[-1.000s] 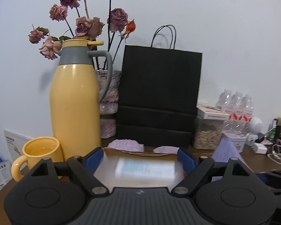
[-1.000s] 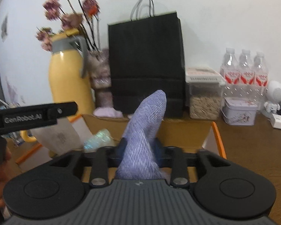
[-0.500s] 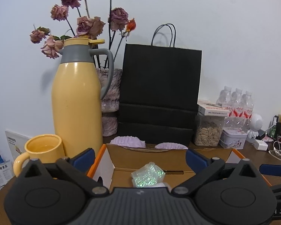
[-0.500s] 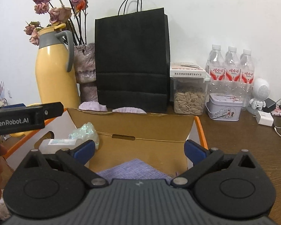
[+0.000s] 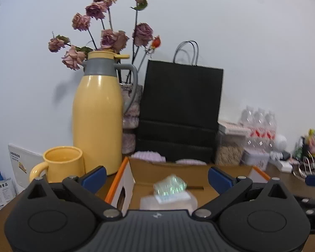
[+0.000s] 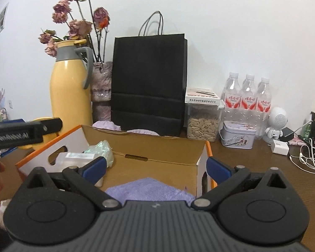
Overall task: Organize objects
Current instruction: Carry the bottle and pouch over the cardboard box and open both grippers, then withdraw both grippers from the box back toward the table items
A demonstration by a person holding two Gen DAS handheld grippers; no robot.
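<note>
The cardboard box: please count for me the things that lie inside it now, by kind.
Inside the cardboard box:
Purple cloth: 1
Shiny greenish wrapped packet: 1
Flat white packet: 1
Total: 3
Both grippers' jaws have just been opening, and nothing is between them.

Both wrist views low, close, facing wall; share cardboard box (image 5: 191, 171) (image 6: 157, 147).
</note>
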